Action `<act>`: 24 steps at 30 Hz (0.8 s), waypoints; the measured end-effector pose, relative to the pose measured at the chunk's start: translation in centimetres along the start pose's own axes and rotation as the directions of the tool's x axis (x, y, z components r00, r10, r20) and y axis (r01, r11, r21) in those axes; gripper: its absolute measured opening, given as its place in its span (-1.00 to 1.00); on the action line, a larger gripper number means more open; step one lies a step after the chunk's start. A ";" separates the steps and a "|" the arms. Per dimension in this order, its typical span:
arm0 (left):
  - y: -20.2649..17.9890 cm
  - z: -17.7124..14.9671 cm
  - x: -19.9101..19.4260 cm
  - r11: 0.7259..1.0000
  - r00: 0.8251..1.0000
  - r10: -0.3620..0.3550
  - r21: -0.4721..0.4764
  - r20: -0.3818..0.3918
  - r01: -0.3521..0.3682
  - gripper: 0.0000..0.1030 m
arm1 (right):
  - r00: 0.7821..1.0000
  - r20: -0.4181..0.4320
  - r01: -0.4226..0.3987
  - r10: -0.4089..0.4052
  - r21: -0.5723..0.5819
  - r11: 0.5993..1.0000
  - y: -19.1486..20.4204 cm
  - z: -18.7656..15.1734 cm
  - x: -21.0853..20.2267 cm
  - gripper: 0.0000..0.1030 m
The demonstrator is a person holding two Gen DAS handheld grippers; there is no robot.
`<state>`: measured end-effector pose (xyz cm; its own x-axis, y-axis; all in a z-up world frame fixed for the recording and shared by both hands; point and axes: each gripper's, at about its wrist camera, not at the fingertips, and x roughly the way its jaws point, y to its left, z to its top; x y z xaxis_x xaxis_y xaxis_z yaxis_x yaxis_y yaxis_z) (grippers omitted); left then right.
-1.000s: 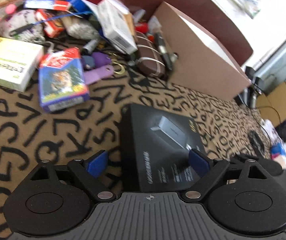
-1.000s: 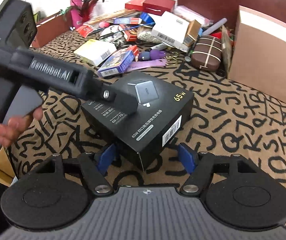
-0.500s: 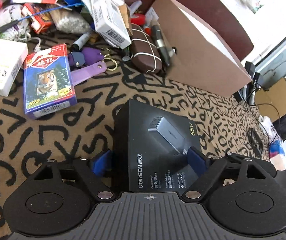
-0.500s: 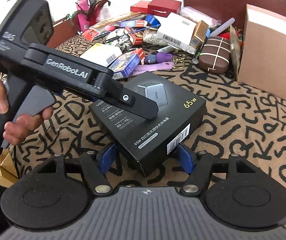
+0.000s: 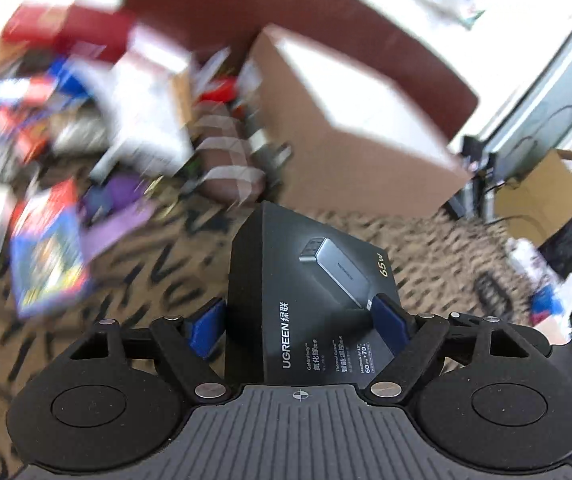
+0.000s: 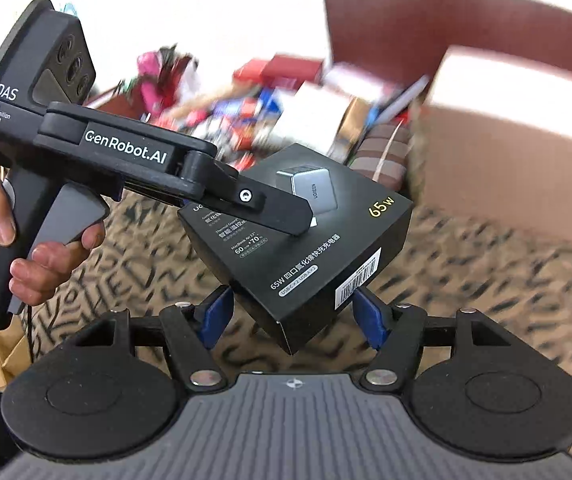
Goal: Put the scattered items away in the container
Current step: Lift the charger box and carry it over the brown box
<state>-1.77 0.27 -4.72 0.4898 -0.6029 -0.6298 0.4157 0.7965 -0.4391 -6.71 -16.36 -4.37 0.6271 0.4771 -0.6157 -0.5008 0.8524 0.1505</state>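
My left gripper (image 5: 300,326) clamps the matte black cardboard charger box (image 5: 318,292), lifted clear of the letter-patterned cloth (image 5: 134,280) on the bench. The plain brown cardboard container (image 5: 350,132) stands at one o'clock, contents unseen. My right gripper (image 6: 292,316) hangs wide open beneath the box's corner, apparently not touching.
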 end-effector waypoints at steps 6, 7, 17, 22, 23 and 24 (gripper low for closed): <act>-5.9 7.2 0.5 0.994 0.992 -0.052 0.103 0.112 0.040 0.54 | 0.989 0.104 0.111 -0.101 -0.086 0.990 -3.2 5.7 -4.1 0.33; -6.7 8.5 0.7 0.993 0.990 -0.061 0.112 0.130 0.046 0.54 | 0.986 0.119 0.126 -0.114 -0.093 0.988 -4.0 6.8 -4.5 0.33; -11.7 18.6 7.6 0.990 0.980 -0.074 0.129 0.186 0.050 0.56 | 0.968 0.116 0.242 -0.224 -0.171 0.955 -12.5 15.5 -4.2 0.29; -11.3 21.2 13.9 0.996 0.989 -0.057 0.073 0.134 0.047 0.57 | 0.967 0.028 0.255 -0.254 -0.167 0.952 -16.8 16.7 -1.9 0.29; -11.0 21.4 14.9 0.997 0.991 -0.054 0.062 0.124 0.047 0.57 | 0.967 0.013 0.253 -0.255 -0.164 0.953 -17.4 16.6 -1.4 0.29; -10.8 21.6 16.0 0.998 0.992 -0.051 0.053 0.115 0.045 0.57 | 0.967 -0.004 0.250 -0.254 -0.161 0.955 -18.1 16.6 -0.8 0.29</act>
<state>18.17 -18.97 3.76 0.5526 -0.6441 -0.5290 0.4772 0.7648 -0.4328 11.80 -28.62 6.22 0.7314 0.2441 -0.6367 -0.4175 0.8986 -0.1351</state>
